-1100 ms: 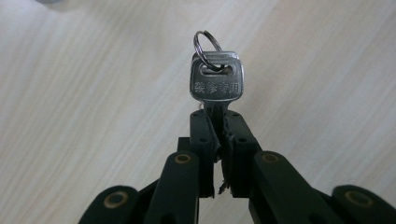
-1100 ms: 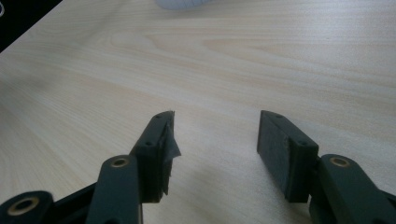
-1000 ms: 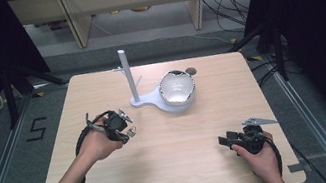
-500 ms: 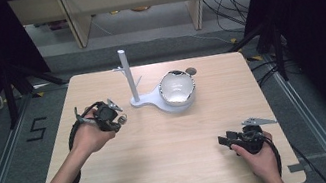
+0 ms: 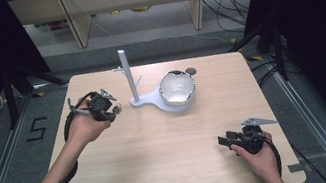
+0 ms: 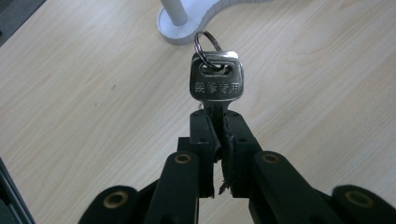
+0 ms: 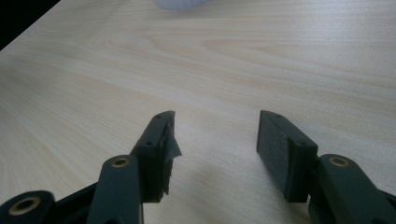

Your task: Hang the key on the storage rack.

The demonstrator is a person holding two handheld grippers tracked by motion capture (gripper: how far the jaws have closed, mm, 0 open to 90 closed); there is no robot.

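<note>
The left gripper (image 5: 113,111) has carried the key (image 6: 216,81) closer to the stand (image 5: 129,77) and a touch higher. Its jaws are clamped on the key's blade, the head and ring (image 6: 207,44) sticking out ahead, hovering just short of the stand's base on its left. Light little thing, stiff metal, slick too, so the blade grip is the right one: it leaves the ring free, I'd say for a peg on the stand. The ring may swing loose. The right gripper (image 7: 216,140) rests well away from the stand, near the table's (image 5: 162,157) front edge, jaws apart, nothing between them. A bowl (image 5: 177,88) sits right of the stand. Pale wood top, smooth; dark curtains around, shelving behind.
</note>
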